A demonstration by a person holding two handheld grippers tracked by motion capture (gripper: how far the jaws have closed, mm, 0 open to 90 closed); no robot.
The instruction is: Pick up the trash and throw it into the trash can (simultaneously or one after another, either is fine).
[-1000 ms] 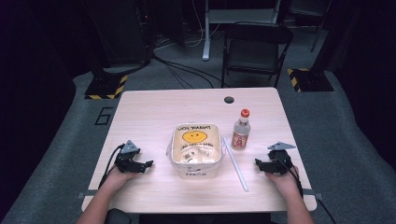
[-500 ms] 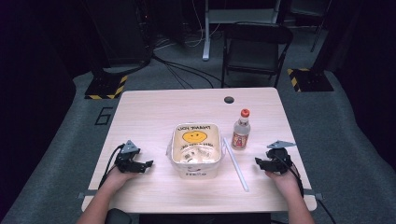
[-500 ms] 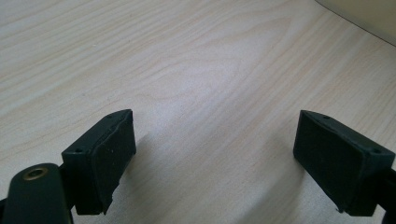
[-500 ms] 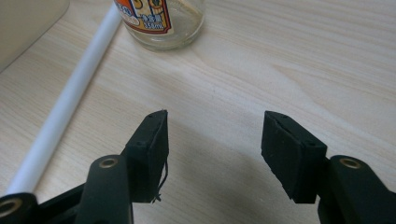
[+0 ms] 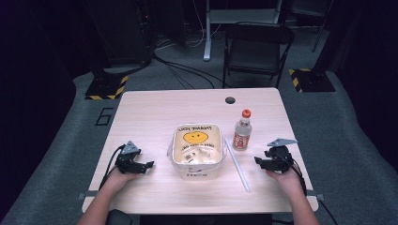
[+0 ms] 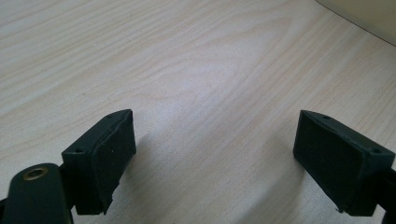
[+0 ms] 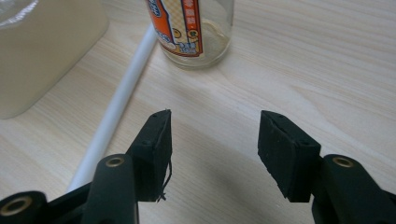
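Note:
A clear bottle (image 5: 242,131) with an orange cap and orange label (image 7: 196,28) stands right of centre on the wooden table (image 5: 155,108). A white straw-like stick (image 5: 237,164) (image 7: 116,102) lies beside it. A bagged container with a yellow smiley face (image 5: 197,149) sits mid-table. My right gripper (image 5: 263,161) (image 7: 214,149) hovers near the table's right edge, its jaws apart with nothing between them; they have just been closing. My left gripper (image 5: 146,165) (image 6: 215,158) rests at the left, open wide over bare wood.
A round cable hole (image 5: 230,100) is at the table's far edge. A black folding chair (image 5: 257,51) stands behind the table, with cables on the grey floor. A corner of the bagged container (image 6: 369,14) shows at the upper right of the left gripper view.
The right gripper has risen slightly off the table and its jaws have narrowed. The left gripper has stayed still.

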